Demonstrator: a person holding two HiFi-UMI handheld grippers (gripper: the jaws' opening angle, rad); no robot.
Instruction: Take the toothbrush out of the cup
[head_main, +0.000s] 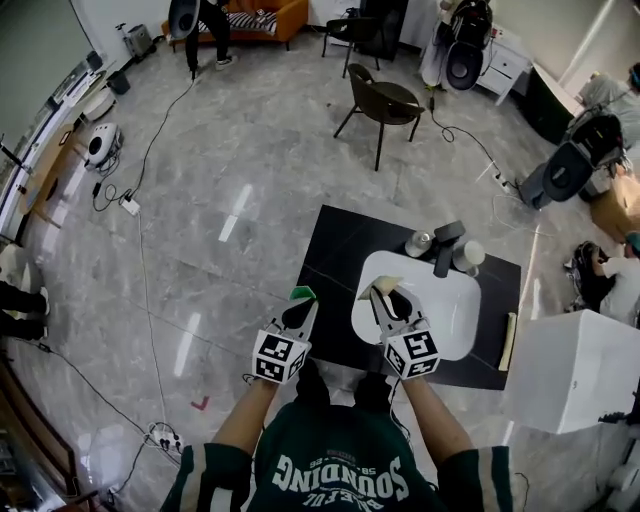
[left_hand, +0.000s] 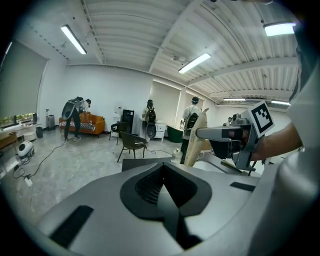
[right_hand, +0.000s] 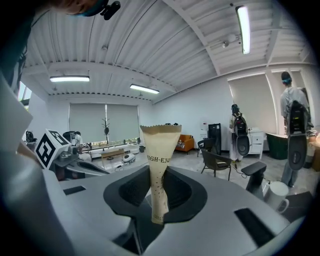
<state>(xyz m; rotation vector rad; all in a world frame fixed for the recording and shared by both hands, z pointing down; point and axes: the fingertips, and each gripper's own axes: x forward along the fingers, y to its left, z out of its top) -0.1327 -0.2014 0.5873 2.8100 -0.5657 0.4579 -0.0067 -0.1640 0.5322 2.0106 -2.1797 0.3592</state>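
My right gripper (head_main: 388, 298) is shut on a cream paper packet (head_main: 384, 286) above the near left rim of the white basin (head_main: 455, 320). In the right gripper view the packet (right_hand: 160, 165) stands upright between the jaws of my right gripper (right_hand: 157, 212), flaring at its serrated top. My left gripper (head_main: 301, 303) hovers by the black table's (head_main: 335, 245) left edge, with a small green bit (head_main: 303, 293) at its tips. Seen from the left gripper view, my left gripper (left_hand: 172, 205) has its jaws together with nothing sticking out. A white cup (head_main: 467, 257) and a grey cup (head_main: 418, 243) stand behind the basin. No toothbrush shows.
A black faucet (head_main: 446, 246) stands between the two cups. A wooden piece (head_main: 511, 341) lies at the table's right edge, beside a white box (head_main: 575, 370). A dark chair (head_main: 383, 101) stands farther back. Cables cross the floor, and several people stand about the room.
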